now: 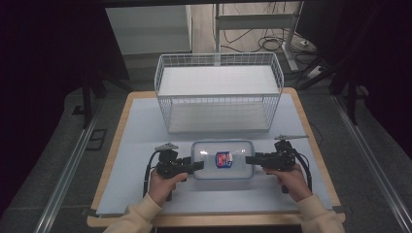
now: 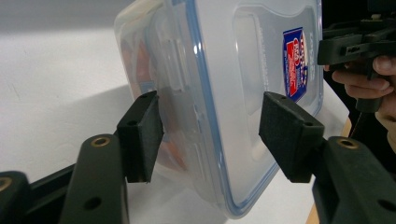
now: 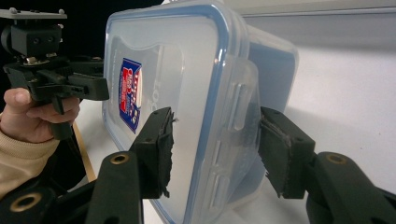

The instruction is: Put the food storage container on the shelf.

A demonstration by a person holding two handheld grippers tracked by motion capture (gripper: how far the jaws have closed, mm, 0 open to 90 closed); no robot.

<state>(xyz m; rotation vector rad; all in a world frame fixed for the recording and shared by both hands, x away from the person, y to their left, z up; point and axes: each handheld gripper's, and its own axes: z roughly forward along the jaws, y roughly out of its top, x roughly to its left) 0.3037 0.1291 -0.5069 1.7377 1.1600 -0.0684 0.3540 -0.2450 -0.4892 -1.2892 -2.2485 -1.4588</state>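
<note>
The clear lidded container (image 1: 223, 165) lay lengthwise between both grippers. The left gripper (image 1: 197, 165) was clamped over its near short end. The right gripper (image 1: 248, 159) straddled the opposite end, jaws apparently not yet pressing.

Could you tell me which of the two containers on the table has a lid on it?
The clear plastic box with the blue-sealed lid and red-and-blue label, lying between the two grippers at the table's near side. The white wire basket behind it is open-topped.

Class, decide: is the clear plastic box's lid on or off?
On. The blue-rimmed lid covers the clear rectangular plastic box, and its side flap lies folded down.
</note>
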